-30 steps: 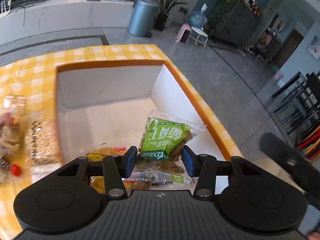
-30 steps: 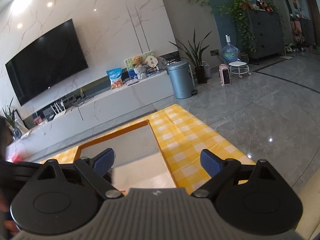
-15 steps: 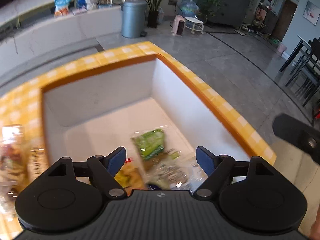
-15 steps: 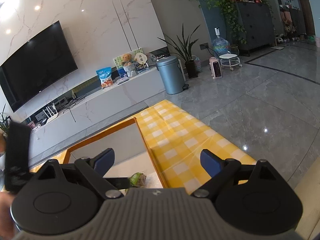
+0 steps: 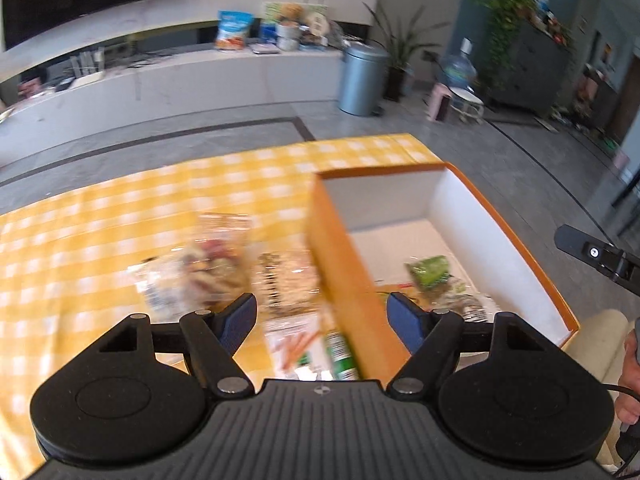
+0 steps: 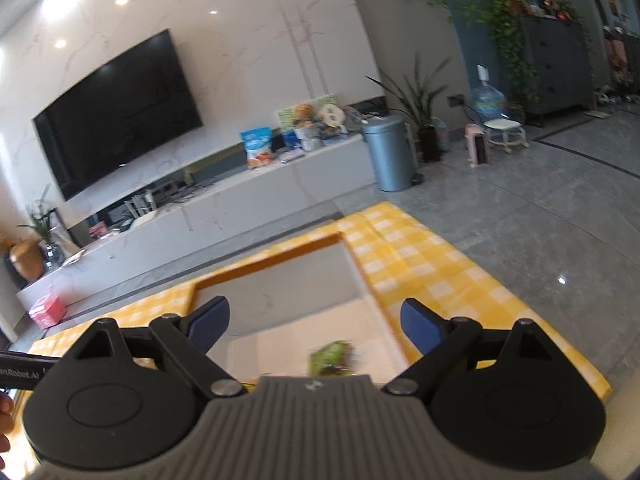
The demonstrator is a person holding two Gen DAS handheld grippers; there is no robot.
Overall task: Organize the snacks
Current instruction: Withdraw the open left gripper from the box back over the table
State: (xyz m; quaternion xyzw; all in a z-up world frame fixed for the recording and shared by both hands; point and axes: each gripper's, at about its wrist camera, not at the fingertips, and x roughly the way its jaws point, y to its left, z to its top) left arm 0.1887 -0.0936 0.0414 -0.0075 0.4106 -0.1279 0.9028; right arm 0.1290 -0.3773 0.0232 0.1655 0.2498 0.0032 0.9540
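My left gripper (image 5: 322,316) hangs spread and empty above the box's (image 5: 348,280) orange wall; the right gripper (image 6: 314,322) is also spread, holding nothing. Next I'd drop onto the carrot-print packet (image 5: 296,346) at six o'clock, pinching its middle. The green packet (image 5: 430,270) already lies in the box at three o'clock. Blur hides all labels.

The right gripper (image 6: 314,322) hangs wide apart above the box (image 6: 280,280) holding a green packet (image 6: 330,356).

Left gripper (image 5: 322,316) and right gripper (image 6: 314,322) — jaws spread wide, empty.
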